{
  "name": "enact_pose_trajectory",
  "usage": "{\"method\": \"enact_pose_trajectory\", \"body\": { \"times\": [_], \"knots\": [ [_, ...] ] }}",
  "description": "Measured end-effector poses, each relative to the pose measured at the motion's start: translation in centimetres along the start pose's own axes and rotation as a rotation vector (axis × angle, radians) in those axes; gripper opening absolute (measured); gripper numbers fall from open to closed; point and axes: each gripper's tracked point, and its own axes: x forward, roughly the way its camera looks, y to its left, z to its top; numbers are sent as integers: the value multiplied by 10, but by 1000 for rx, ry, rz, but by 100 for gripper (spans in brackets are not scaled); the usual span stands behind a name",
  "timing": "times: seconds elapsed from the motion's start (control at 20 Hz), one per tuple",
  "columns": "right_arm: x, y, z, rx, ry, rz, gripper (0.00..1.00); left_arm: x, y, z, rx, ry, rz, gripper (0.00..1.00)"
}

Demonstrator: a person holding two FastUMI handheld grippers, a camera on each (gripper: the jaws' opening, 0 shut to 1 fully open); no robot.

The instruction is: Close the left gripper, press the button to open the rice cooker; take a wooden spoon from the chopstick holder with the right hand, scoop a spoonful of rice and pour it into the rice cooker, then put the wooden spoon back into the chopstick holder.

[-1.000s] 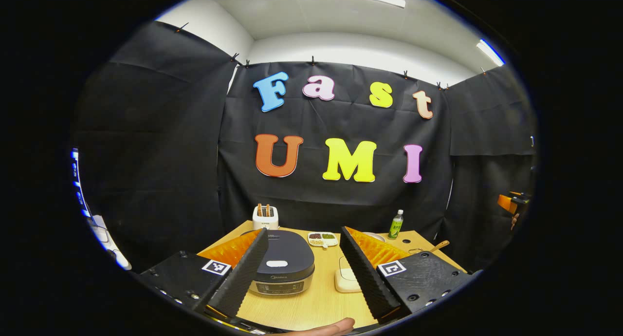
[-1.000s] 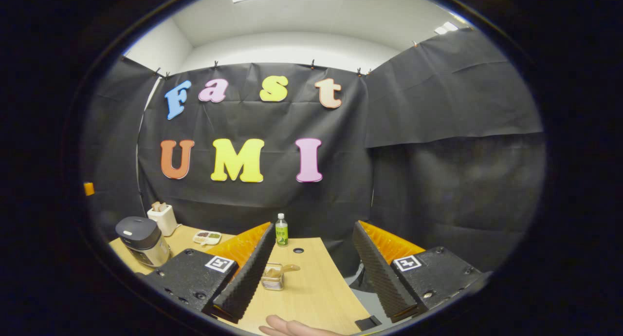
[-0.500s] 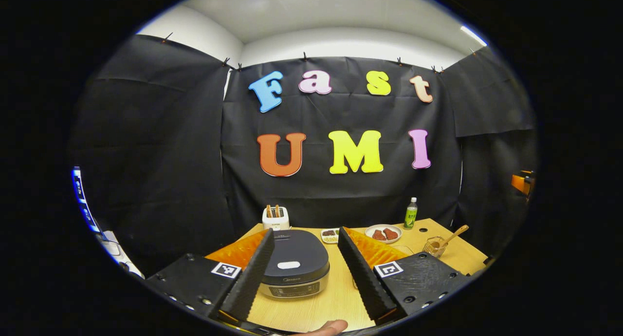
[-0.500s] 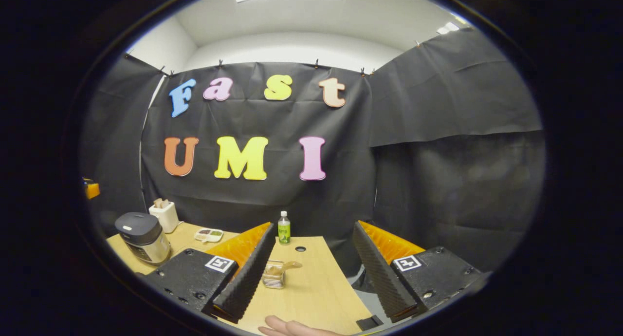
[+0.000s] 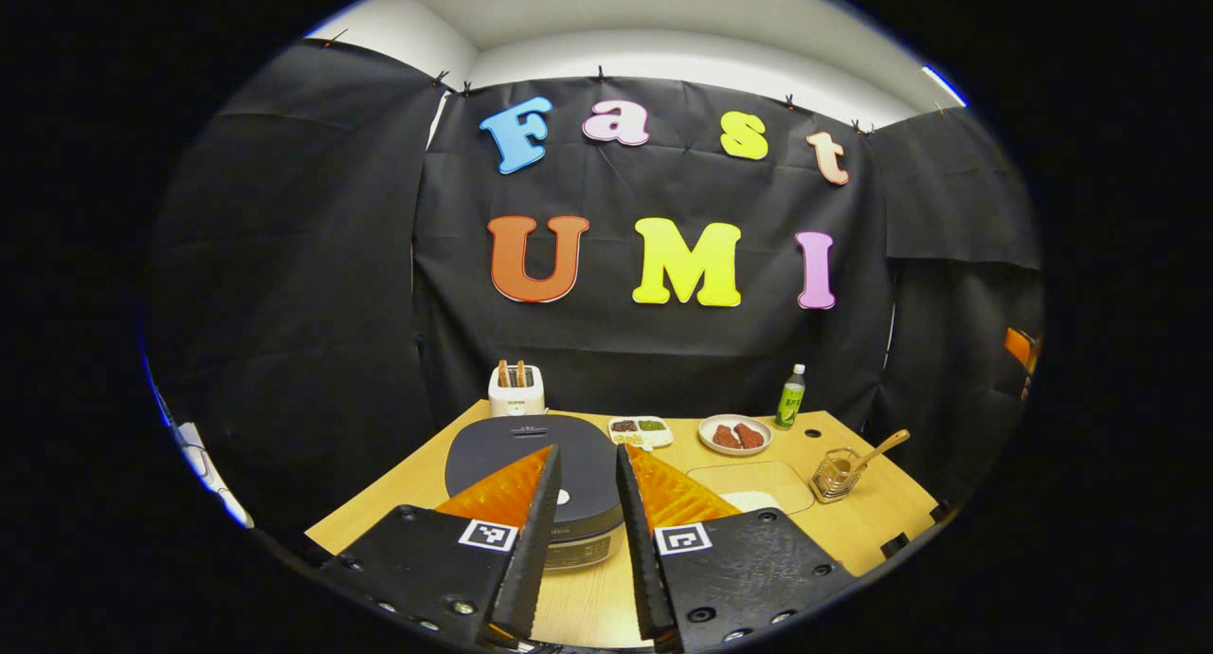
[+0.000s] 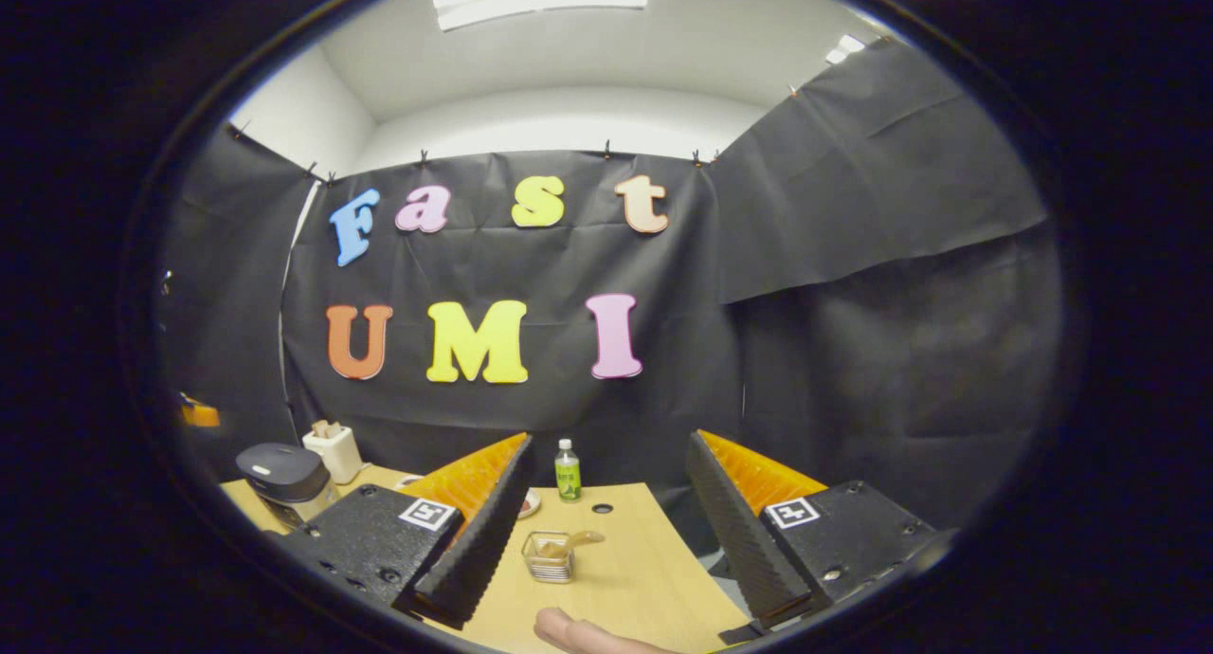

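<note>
1. My left gripper (image 5: 588,464) has drawn its fingers in from wide apart to a narrow gap with nothing between them, and it has come in over the rice cooker (image 5: 533,464). The small white button (image 5: 563,496) on the dark lid shows in that gap.
2. I judge the closing step nearly done. The press is not yet made: the lid lies flat and closed.
3. My right gripper (image 6: 606,479) stays wide and empty, raised a little since a moment ago. It hangs over the near table edge, with the wire chopstick holder (image 6: 551,556) ahead between its fingers.
4. The wooden spoon (image 5: 877,447) leans untouched in that holder, at the right of the table (image 5: 858,526), well apart from the cooker.
5. Count in the left gripper view: one rice cooker, one spoon, one holder, one white toaster (image 5: 515,390) with two slices, one green bottle (image 5: 789,398), one divided dish (image 5: 641,431), one round plate (image 5: 734,435) with two brown pieces.
6. I cannot tell where the rice is.
</note>
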Motion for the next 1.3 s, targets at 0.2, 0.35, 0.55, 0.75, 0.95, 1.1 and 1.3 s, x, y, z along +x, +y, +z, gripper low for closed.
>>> {"method": "enact_pose_trajectory", "body": {
  "times": [0.2,0.35,0.55,0.75,0.95,1.1,1.3],
  "knots": [
    [0,12,-9,-86,11,17,100,25,6,-24,-47,74,6,0],
    [-4,26,3,-125,-34,37,100,41,8,-38,-22,112,30,0],
    [-10,22,11,-128,-56,7,100,65,17,-51,-7,154,56,0],
    [-12,23,3,-79,-26,28,100,82,30,-64,-65,195,58,0],
    [-12,23,-3,-65,-3,22,100,91,35,-83,-71,240,61,0],
    [-16,27,1,-62,-27,42,100,99,42,-96,-37,260,93,0],
    [-25,32,6,-33,-58,71,100,102,47,-104,-57,277,102,0]
  ]
}}
